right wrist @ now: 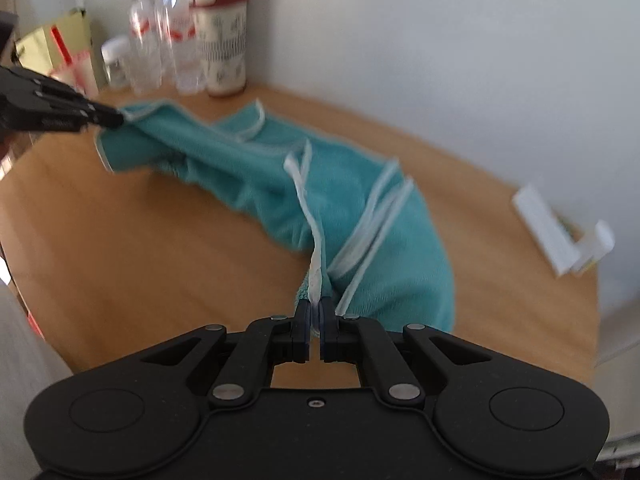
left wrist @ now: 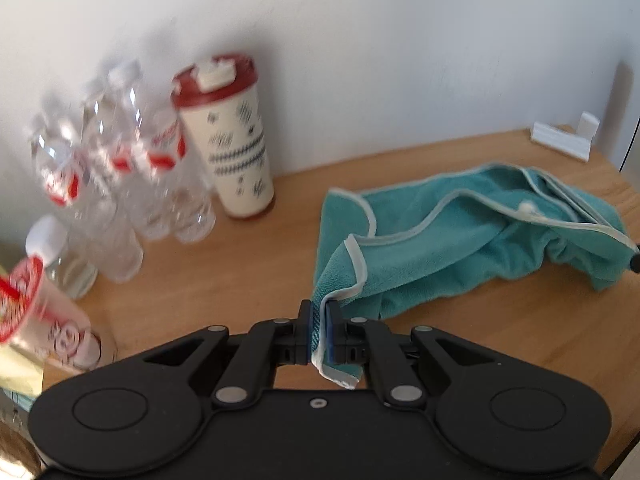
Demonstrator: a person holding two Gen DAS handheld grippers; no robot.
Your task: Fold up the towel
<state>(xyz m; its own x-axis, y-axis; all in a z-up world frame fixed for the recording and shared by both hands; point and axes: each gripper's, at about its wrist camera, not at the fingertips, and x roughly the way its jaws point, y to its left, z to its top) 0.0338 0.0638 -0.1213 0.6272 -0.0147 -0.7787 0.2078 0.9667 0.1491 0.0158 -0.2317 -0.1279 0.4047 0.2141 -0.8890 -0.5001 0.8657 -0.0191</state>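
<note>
A teal towel point(left wrist: 448, 236) with a pale trim lies rumpled and stretched across the wooden table point(left wrist: 240, 280). My left gripper point(left wrist: 319, 312) is shut on one trimmed corner, which hangs down between its fingers. In the right wrist view the same towel point(right wrist: 340, 200) runs from the far left toward me, and my right gripper point(right wrist: 316, 310) is shut on another trimmed edge of it. The left gripper point(right wrist: 116, 120) shows there at the far left, pinching the towel's other end. The right gripper's tip point(left wrist: 635, 262) peeks in at the left wrist view's right edge.
Several clear water bottles point(left wrist: 116, 176) and a cream tumbler with a red lid point(left wrist: 228, 136) stand against the wall at the back left, with a red-and-white cup point(left wrist: 36, 312) nearer. A white stand point(left wrist: 564, 136) sits at the table's back right corner.
</note>
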